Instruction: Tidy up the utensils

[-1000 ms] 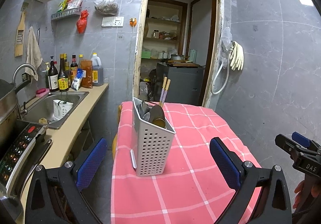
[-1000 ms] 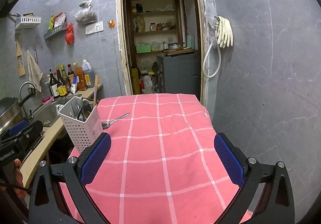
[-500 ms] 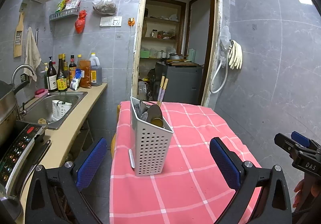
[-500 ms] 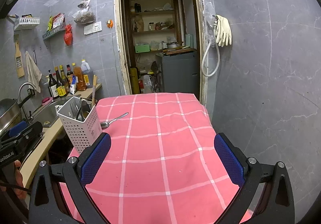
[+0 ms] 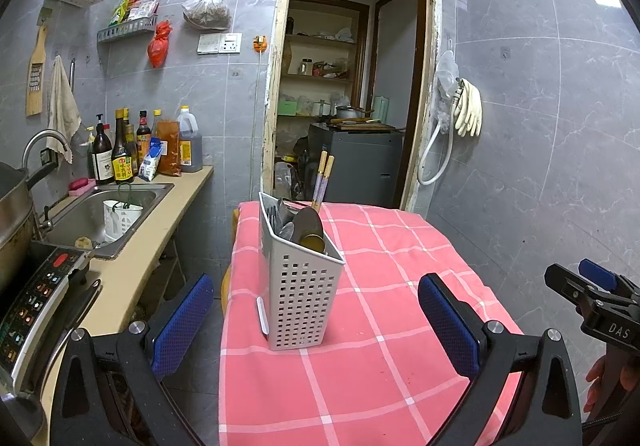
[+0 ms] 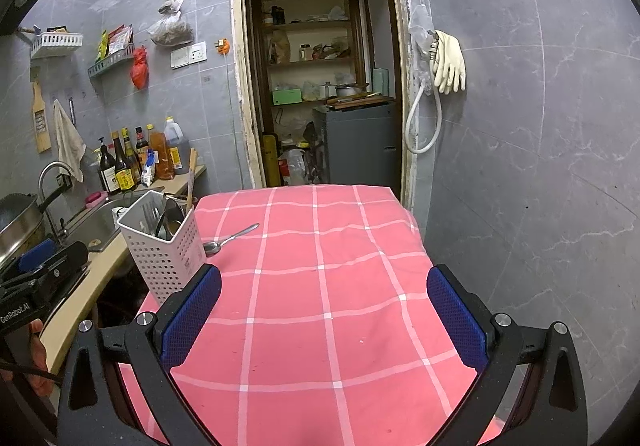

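A white perforated utensil holder [image 5: 302, 286] [image 6: 164, 250] stands near the left edge of the pink checked tablecloth [image 6: 320, 286], with spoons, forks and two chopsticks [image 5: 322, 182] standing in it. One metal spoon [image 6: 230, 238] lies loose on the cloth just right of the holder; the left wrist view does not show it. My left gripper [image 5: 314, 322] is open, its blue pads either side of the holder and short of it. My right gripper [image 6: 324, 318] is open and holds nothing, hovering over the middle of the cloth.
A counter [image 5: 132, 266] with a sink [image 5: 100, 214], sauce bottles [image 5: 120, 154] and a cooker panel [image 5: 36, 294] runs along the left, close to the table. A doorway [image 5: 344, 106] opens behind the table. The grey tiled wall [image 6: 520, 166] with rubber gloves is on the right.
The left wrist view has drifted slightly back and up, so the holder sits a little lower in frame. The right view is nearly steady. Both grippers stay open.
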Demonstrator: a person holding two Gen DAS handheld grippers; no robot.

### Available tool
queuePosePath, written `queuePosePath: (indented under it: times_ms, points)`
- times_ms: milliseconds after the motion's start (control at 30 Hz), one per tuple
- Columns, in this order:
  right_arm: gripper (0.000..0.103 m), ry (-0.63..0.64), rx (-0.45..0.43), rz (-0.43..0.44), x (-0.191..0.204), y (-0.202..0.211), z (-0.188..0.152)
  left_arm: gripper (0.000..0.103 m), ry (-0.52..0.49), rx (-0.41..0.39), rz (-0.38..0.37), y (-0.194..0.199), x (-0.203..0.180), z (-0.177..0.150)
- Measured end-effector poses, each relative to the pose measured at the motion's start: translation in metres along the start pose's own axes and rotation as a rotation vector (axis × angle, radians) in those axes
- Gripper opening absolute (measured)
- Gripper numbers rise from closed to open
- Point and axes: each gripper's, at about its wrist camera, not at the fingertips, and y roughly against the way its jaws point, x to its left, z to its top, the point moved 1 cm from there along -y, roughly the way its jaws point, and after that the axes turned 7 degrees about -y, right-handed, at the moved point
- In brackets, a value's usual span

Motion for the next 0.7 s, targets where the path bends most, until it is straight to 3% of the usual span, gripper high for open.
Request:
queuePosePath:
  times_ms: [700]
  points:
    - [0.101, 0.001, 0.002, -0.001, 0.0015, 0.0004, -0.0005, 0.103, -0.001, 0.001, -0.001, -0.0007, 0.001, 0.0002]
